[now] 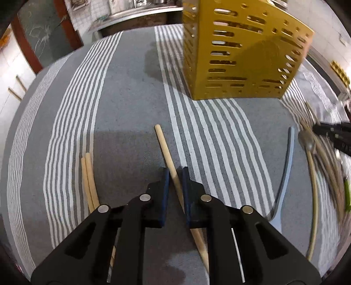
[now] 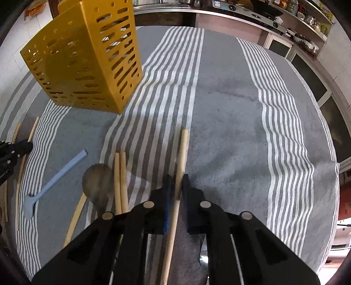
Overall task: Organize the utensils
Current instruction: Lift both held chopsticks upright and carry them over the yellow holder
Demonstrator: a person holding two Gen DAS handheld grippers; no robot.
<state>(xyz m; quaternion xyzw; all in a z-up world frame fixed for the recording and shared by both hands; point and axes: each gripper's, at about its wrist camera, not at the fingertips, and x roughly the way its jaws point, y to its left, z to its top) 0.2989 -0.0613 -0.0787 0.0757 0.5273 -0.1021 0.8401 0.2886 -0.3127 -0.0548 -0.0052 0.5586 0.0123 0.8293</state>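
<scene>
A striped cloth [image 2: 230,131] covers the bench, each gripper [image 1: 175,175] [image 2: 176,182] clenching a chopstick [image 1: 166,151] [image 2: 182,157]; only the right view shows a stove [image 2: 252,11] upper right.

A grey cloth with white stripe bands [image 2: 230,122] covers the table. On it, ahead and left of the right tool, stands a yellow perforated holder [image 2: 87,65]. Nearer that tool's left side lie a pair of chopsticks [image 2: 121,182], a wooden spoon [image 2: 96,182] and a pale blue spatula [image 2: 54,182] — further left, more chopsticks [image 2: 26,153].
</scene>
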